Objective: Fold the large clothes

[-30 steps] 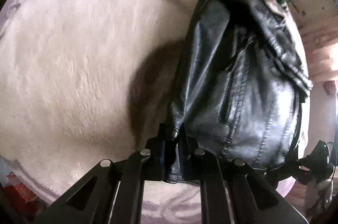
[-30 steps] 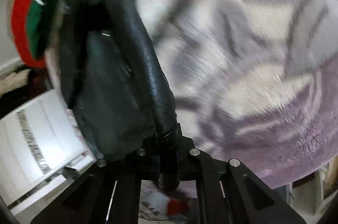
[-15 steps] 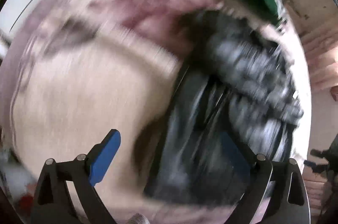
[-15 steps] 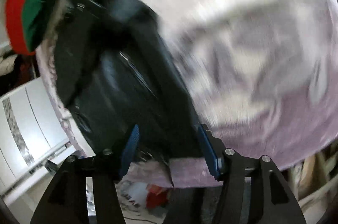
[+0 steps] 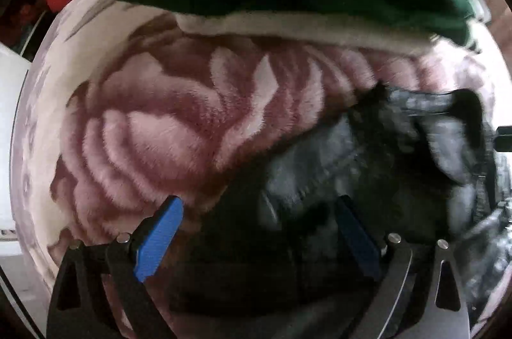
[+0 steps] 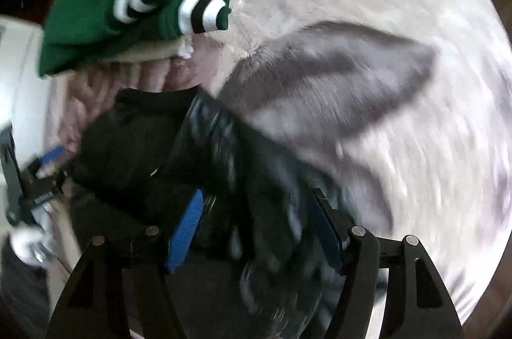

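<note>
Jacket (image 6: 192, 166) is seen bunched ahead of both spread, empty grippers, left (image 5: 259, 236) and right (image 6: 259, 227), so folding is judged partly done, with tidying left.

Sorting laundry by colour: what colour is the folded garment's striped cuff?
Green cuff with black and white stripes, clearest in the right wrist view.

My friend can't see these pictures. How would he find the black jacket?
Look at the fluffy pink blanket covering the bed. At its far end sits a green top with white stripes. The jacket lies nearer, in front of that top: it is the only black, shiny, leathery thing, and both open grippers point at it.
</note>
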`<action>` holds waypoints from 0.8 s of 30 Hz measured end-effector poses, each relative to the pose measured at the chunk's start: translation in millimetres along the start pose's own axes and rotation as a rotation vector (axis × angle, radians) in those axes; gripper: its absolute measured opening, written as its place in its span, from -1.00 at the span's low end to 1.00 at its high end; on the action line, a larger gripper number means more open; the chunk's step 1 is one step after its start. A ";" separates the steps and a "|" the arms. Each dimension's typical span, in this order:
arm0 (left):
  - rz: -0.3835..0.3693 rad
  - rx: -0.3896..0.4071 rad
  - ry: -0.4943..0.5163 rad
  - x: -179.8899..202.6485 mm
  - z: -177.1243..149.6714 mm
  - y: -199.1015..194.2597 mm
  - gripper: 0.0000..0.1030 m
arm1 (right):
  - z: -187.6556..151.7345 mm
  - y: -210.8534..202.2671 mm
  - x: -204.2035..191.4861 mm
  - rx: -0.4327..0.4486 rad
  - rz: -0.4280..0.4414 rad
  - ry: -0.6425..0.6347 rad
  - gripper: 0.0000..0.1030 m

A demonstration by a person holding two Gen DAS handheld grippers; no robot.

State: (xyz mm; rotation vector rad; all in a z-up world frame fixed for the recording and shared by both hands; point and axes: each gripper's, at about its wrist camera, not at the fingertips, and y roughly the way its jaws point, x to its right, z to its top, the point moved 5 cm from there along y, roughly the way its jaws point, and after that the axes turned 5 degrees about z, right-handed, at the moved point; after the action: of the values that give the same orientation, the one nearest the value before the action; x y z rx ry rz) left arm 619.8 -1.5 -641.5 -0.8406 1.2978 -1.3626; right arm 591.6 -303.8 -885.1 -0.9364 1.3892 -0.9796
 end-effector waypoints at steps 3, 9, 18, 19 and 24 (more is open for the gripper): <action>-0.025 0.001 -0.021 -0.9 -2.0 16.4 0.88 | 11.2 24.4 2.5 -0.091 0.017 -0.054 0.35; -0.087 0.023 -0.101 -8.7 -6.0 24.8 0.92 | 25.7 15.7 26.5 0.018 0.055 0.099 -0.90; 0.017 0.105 -0.130 -18.3 6.2 -25.2 0.89 | 29.2 -26.7 30.7 0.073 0.113 0.218 -0.60; 0.030 0.117 -0.134 -18.1 7.9 -30.2 0.89 | 28.4 -30.2 25.6 0.079 0.130 0.208 -0.60; 0.030 0.118 -0.102 9.2 27.3 -20.6 0.89 | 34.9 3.3 -9.7 0.027 0.075 0.137 -0.39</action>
State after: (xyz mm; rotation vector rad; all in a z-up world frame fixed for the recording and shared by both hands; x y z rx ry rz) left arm 639.5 -19.6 -618.2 -0.7964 1.1359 -1.3420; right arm 626.9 -295.1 -885.4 -0.8043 1.5108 -1.0186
